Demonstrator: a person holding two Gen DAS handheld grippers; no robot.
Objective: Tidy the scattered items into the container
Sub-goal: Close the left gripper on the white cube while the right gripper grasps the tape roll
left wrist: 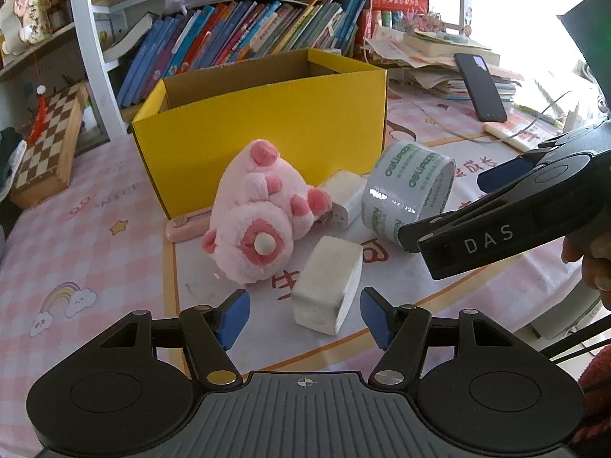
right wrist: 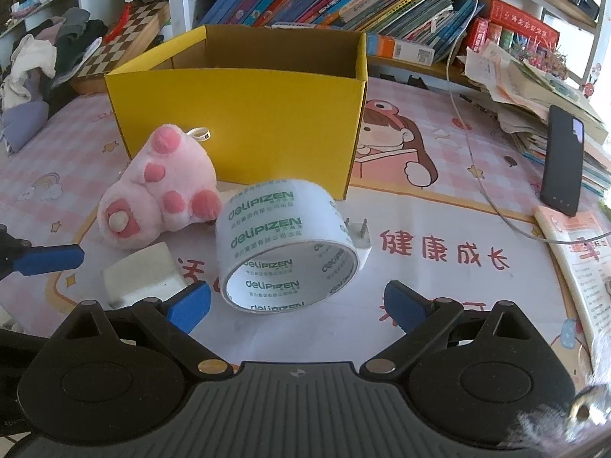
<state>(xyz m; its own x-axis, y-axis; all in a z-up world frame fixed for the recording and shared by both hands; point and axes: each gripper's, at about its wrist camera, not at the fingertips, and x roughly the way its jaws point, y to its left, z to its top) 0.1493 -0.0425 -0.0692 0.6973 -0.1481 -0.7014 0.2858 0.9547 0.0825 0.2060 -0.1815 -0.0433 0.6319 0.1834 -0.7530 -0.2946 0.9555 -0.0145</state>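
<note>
Left wrist view: pink utility knife, plush pig, white block between the wide-open, empty left gripper, tape roll — all before the yellow box. Right gripper gapes empty around the tape.
</note>
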